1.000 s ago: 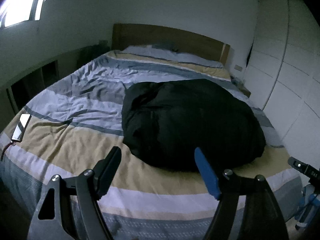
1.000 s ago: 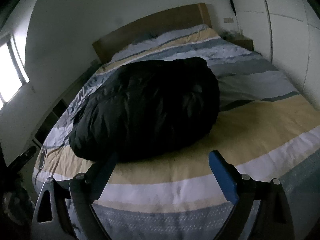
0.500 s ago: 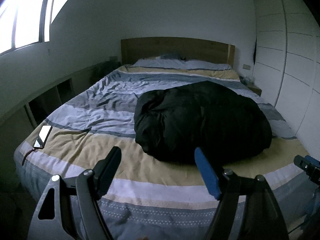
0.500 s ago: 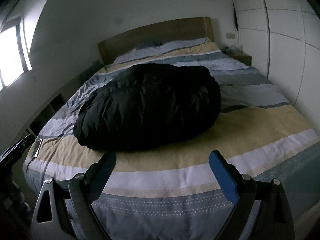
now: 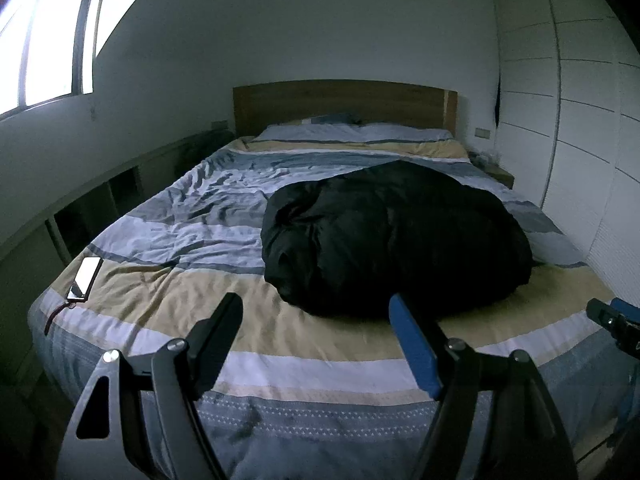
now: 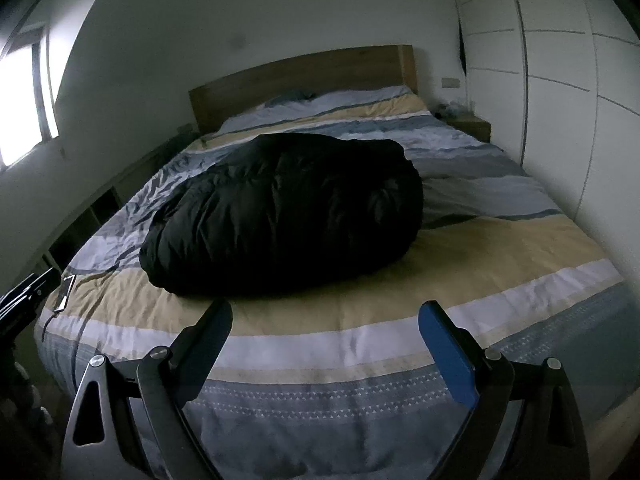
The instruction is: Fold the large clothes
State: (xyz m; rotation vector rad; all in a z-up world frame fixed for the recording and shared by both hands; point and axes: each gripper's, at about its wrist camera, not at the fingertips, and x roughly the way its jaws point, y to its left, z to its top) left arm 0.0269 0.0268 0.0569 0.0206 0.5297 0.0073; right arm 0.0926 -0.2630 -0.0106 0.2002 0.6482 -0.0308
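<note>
A large black puffy garment (image 5: 392, 236) lies in a folded heap on the striped bed (image 5: 192, 296), toward the foot and right of centre. It also shows in the right wrist view (image 6: 288, 216). My left gripper (image 5: 316, 312) is open and empty, held off the foot of the bed, short of the garment. My right gripper (image 6: 326, 318) is open and empty, also off the foot of the bed (image 6: 460, 264). The right gripper's body shows at the right edge of the left wrist view (image 5: 616, 324).
A phone (image 5: 85, 274) with a cord lies on the bed's front left corner. A wooden headboard (image 5: 344, 102) and pillows stand at the far end. White wardrobe doors (image 5: 576, 120) line the right wall. Low shelving (image 5: 92, 204) runs along the left wall under a window.
Both grippers have pulled back and away from the bed, so the garment and bed look farther off. Both stay open and empty. The garment has not moved.
</note>
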